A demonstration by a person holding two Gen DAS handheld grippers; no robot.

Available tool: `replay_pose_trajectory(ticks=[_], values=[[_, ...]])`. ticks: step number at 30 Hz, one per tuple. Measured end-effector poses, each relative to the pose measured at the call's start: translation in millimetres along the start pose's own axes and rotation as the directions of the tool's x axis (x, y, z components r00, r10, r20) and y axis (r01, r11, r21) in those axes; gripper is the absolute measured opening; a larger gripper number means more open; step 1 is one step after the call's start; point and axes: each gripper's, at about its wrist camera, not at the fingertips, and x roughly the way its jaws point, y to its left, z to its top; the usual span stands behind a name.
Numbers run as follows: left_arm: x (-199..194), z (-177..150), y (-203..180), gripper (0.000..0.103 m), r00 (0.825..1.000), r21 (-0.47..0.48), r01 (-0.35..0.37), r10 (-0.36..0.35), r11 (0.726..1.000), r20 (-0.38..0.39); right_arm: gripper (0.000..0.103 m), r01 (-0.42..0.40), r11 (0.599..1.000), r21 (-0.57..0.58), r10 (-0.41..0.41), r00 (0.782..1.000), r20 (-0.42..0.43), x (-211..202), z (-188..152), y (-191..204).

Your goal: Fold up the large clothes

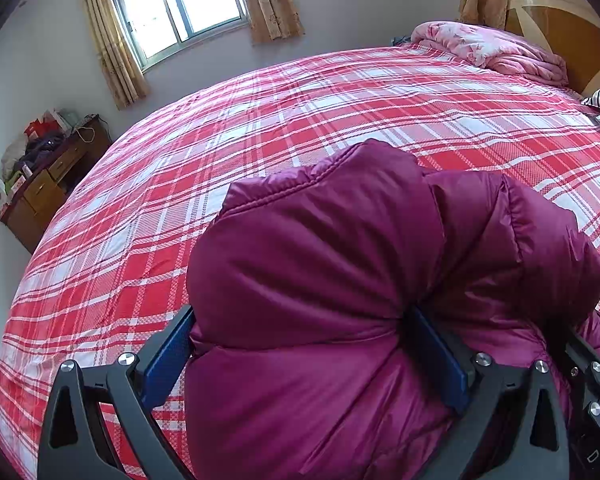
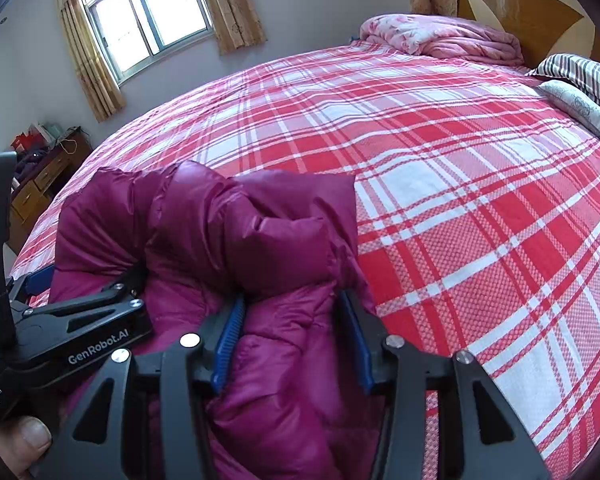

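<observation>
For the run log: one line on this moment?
left gripper: shut on purple down jacket | right gripper: shut on jacket | plaid bed

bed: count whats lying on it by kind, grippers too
puffer jacket: 1
pink quilt: 1
striped bedding: 1
pale patterned pillow: 1
grippers: 2, left gripper and right gripper, both clamping the jacket
total: 6

Daylight enters a curtained window [image 1: 176,4] in the pale wall [image 1: 360,0]. A cluttered wooden desk [image 1: 48,184] stands beside the plaid-sheeted bed [image 1: 300,96]; wooden headboard [image 2: 520,4] beyond.
</observation>
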Motion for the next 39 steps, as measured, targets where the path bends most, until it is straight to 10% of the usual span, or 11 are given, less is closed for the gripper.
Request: replay_pose_trajectory(ticks=[19, 23, 28, 39], values=[[3.7, 1.9, 5.6, 0.102, 0.997, -0.009, 0.060, -0.061, 0.998, -0.037, 0.050, -0.012, 1.000, 0.017, 0.012, 1.000, -0.010, 2.2, 0.1, -3.0], [-20.0, -6.4, 38.3, 0.102, 0.988, -0.085, 0.152, -0.155, 0.985, -0.028, 0.053, -0.092, 0.994, 0.058, 0.092, 0.996, -0.006, -2.3, 1.2, -13.7], [-53.5, -41.3, 86.3, 0.102, 0.971, -0.148, 0.239, -0.237, 0.960, 0.032, 0.088, -0.194, 0.972, 0.132, 0.191, 0.981, 0.031, -30.2, -1.2, -32.9], [-38.4, -62.7, 73.5, 0.102, 0.922, -0.194, 0.384, -0.387, 0.903, 0.021, 0.074, -0.270, 0.956, 0.114, 0.277, 0.959, -0.052, -12.4, -11.7, -27.8]])
